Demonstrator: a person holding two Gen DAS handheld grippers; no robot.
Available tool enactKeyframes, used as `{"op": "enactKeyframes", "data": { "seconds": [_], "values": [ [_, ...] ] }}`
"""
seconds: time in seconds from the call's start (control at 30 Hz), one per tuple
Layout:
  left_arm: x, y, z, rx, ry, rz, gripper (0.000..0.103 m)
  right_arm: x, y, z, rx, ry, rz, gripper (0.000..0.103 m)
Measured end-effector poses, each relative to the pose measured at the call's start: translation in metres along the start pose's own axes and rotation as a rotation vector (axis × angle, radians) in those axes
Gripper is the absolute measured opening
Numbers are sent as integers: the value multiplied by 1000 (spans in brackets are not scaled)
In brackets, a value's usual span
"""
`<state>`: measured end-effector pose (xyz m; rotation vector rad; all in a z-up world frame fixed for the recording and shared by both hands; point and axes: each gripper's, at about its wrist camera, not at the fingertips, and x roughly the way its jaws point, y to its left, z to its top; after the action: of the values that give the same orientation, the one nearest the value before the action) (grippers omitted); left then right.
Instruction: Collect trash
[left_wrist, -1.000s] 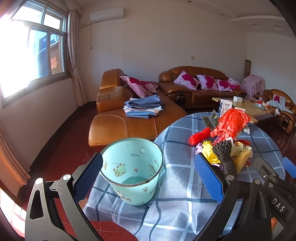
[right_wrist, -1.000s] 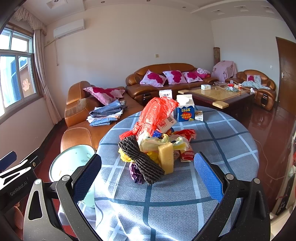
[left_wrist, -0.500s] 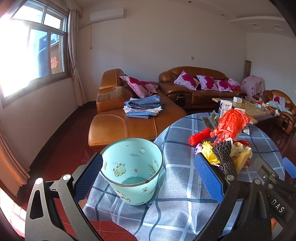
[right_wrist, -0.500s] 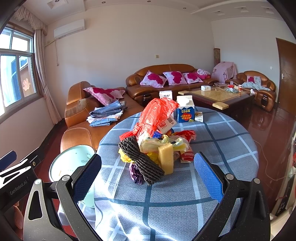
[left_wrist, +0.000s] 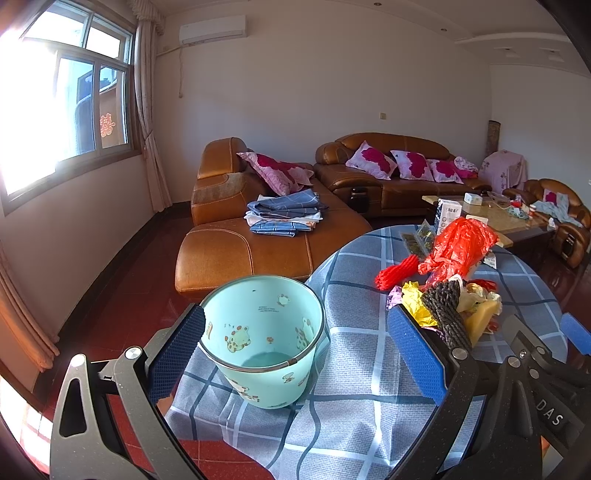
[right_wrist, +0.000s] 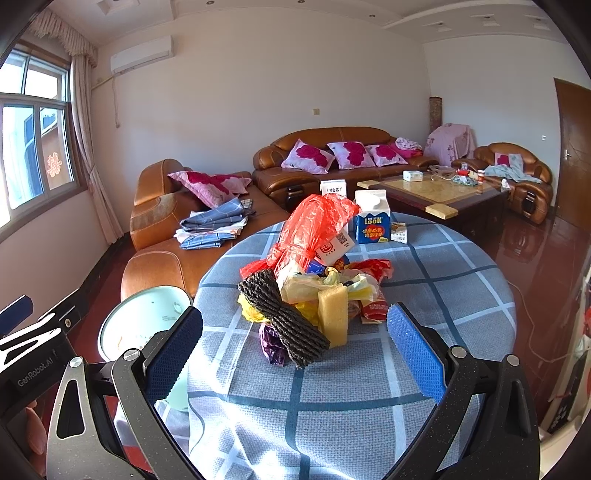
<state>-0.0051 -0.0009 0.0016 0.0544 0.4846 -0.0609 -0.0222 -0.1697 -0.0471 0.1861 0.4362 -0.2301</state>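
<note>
Our right tongs (right_wrist: 295, 354), released, face the black foam net (right_wrist: 284, 317) dead ahead, its long axis running away leftward (left tongs (left_wrist: 295, 354), also released, bracket the bin (left_wrist: 264, 332)).

I see a trash heap (right_wrist: 314, 280) mid-desk: red bag, black foam net, yellow sponge, wrappers. A mint bin (left_wrist: 264, 338) stands upright at the desk edge.

Bright daylight floods from the window (left_wrist: 62, 110), blown out with glare at left. Tablecloth (right_wrist: 369, 387) shows soft shadows. Strong fisheye bending, dark vignette corners; focus sharp throughout.
</note>
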Motion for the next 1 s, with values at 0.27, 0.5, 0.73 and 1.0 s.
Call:
{"op": "enactKeyframes", "data": {
  "seconds": [0.27, 0.5, 0.73, 1.0],
  "values": [
    [1, 2, 1, -10, -2, 0, 97, -2, 1, 2, 2, -2, 1, 98],
    [0, 1, 0, -4, -3, -1, 97, -1, 1, 2, 4, -2, 2, 98],
    [1, 1, -1, -8, 3, 0, 97, -1, 0, 1, 1, 1, 3, 98],
    [1, 0, 0, -7, -2, -4, 97, -1, 0, 0, 1, -6, 1, 98]
  ]
}}
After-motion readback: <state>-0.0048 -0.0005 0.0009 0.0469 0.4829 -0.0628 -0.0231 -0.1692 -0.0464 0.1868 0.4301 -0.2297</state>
